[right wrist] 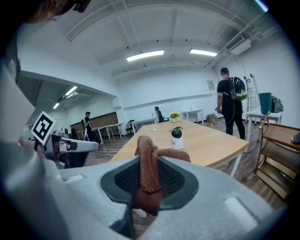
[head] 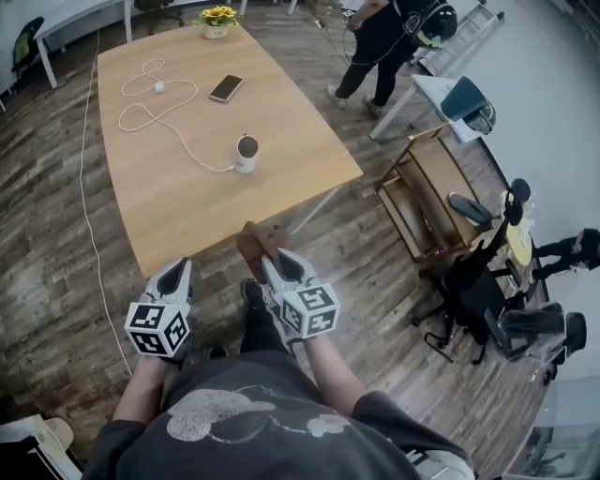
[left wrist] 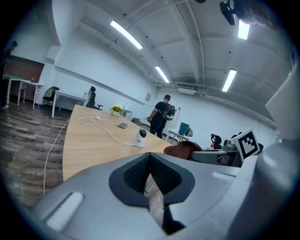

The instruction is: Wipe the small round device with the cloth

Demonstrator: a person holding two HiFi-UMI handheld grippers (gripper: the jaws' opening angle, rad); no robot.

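Observation:
The small round device is white with a dark face and stands upright on the wooden table, cabled to a white cord. It also shows in the left gripper view as the device and in the right gripper view as the device. My right gripper is shut on a brown cloth, which hangs just off the table's near edge; the cloth sits pinched between the pads. My left gripper is shut and holds nothing, short of the table edge. Both are well short of the device.
A phone and a pot of yellow flowers lie farther along the table. A wooden chair-like rack and black office chairs stand to the right. A person stands beyond the table's far right corner.

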